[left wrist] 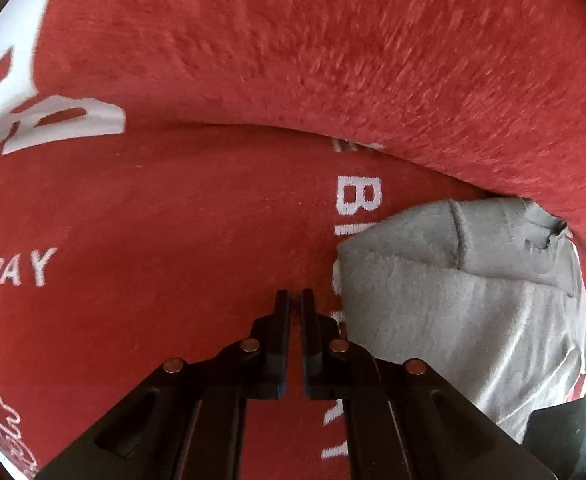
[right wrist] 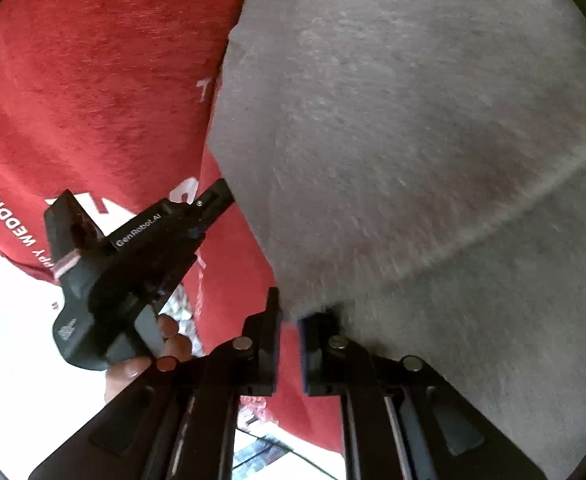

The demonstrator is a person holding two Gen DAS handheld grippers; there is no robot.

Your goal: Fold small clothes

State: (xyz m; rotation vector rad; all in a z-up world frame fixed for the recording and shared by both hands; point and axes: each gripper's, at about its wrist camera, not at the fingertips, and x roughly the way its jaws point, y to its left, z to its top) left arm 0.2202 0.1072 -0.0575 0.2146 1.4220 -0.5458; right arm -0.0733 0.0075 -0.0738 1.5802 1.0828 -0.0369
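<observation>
Grey garment on red cloth

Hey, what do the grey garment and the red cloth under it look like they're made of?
The grey garment looks like soft fleecy knit, maybe cotton jersey: matte, fuzzy nap, a stitched seam, and it creases loosely. The red cloth looks like a short-pile, towel-like textile with white lettering that seems woven or printed in; its fold at the top shows a brushed, fibrous surface. Neither has any shine. The exact fibre can't be told.

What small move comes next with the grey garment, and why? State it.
Probably lift the right tongs slightly: they pinch a corner of the grey garment, while the left tongs are shut beside it over the red cloth.
</observation>
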